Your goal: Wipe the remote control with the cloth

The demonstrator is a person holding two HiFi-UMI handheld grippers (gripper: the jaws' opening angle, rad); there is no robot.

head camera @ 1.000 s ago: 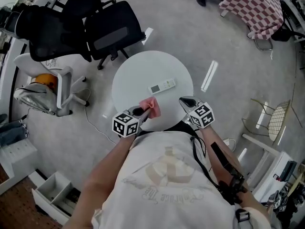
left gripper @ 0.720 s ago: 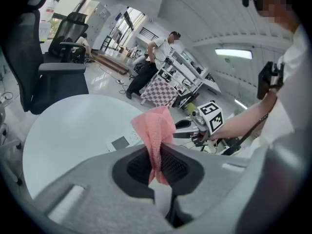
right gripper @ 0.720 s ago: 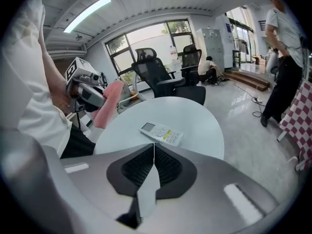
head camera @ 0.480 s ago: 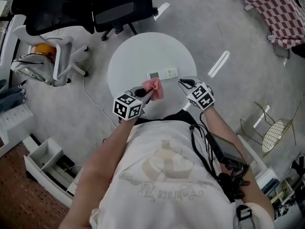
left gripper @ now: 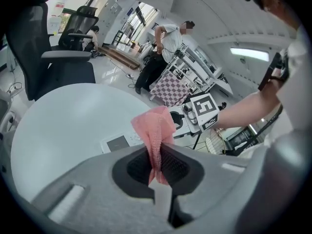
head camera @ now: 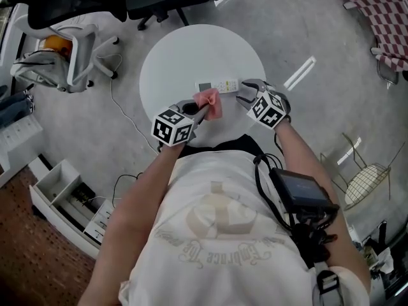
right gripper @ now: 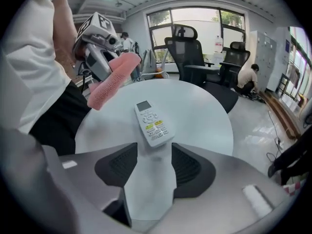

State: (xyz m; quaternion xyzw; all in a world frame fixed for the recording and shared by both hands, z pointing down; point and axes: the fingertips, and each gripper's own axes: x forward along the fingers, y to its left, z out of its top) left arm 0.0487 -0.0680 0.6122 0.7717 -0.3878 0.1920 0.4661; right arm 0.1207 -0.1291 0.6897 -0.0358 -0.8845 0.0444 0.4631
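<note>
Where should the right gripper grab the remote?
Probably the remote by its near button end, jaws across the narrow width, coming from that end. It lies flat, face up, lengthwise toward the right gripper, whose jaws have just been opening, nothing between them.

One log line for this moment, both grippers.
left gripper: shut on cloth | right gripper: jaws just opened, nothing gripped, remote just ahead | remote: flat on table, cloth not touching

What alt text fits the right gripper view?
The right hand-held gripper, jaws just opened and empty, points at a white remote control lying on a round white table. At upper left, the left hand-held gripper holds a pink cloth.
</note>
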